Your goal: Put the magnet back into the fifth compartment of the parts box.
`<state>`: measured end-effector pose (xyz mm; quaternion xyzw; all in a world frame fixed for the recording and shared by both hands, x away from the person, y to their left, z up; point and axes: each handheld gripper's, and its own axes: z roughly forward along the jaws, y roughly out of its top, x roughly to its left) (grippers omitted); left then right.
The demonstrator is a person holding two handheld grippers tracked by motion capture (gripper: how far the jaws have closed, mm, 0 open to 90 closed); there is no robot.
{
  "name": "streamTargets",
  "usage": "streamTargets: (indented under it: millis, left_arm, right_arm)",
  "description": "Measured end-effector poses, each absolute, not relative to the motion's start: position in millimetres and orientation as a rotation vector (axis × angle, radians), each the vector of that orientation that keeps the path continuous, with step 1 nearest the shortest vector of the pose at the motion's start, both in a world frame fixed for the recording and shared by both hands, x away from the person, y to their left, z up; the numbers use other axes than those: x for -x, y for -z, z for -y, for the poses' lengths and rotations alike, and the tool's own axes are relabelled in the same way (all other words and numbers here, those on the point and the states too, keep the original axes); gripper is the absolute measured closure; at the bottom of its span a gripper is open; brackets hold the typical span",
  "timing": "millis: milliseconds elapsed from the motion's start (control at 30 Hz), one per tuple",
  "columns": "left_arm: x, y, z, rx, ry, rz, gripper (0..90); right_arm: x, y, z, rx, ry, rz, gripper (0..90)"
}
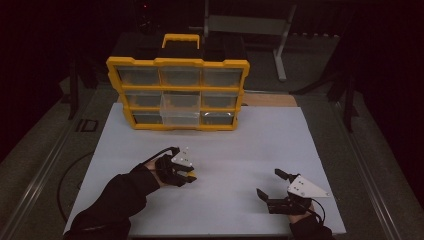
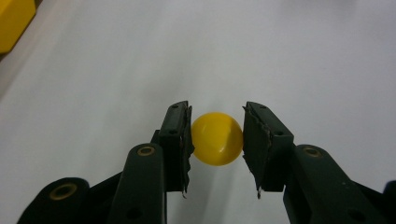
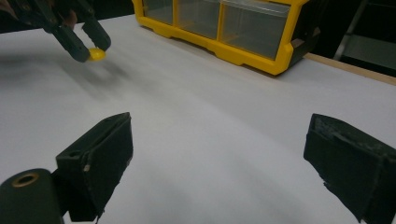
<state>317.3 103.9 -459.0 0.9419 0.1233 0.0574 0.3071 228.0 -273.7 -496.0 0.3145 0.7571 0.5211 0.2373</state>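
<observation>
A small yellow ball (image 2: 217,138) sits between the two black jaws of my left gripper (image 2: 217,116), and both pads touch its sides. In the high view the left gripper (image 1: 188,174) is at the left middle of the white table (image 1: 235,145), with the ball (image 1: 192,176) at its tips. In the right gripper view the left gripper (image 3: 91,48) holds the ball (image 3: 97,54) just over the table surface. My right gripper (image 1: 268,182) rests near the front right, jaws wide apart with nothing between them (image 3: 222,128).
A yellow drawer organizer (image 1: 177,62) stands at the table's far edge; its frame (image 3: 233,52) has clear bins, and one clear drawer (image 1: 179,114) in the middle column sticks out forward. A yellow corner of the organizer (image 2: 14,23) appears far left. Dark floor and stands surround the table.
</observation>
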Motion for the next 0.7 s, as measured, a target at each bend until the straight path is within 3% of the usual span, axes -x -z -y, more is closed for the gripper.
streamTargets:
  millis: [700]
  left_arm:
    - [-322.6, 417.9, -107.8, -2.508, -0.176, -0.266, 62.8]
  right_arm:
    - [-228.2, 495.7, 274.4, -0.864, -1.442, -2.072, 8.5]
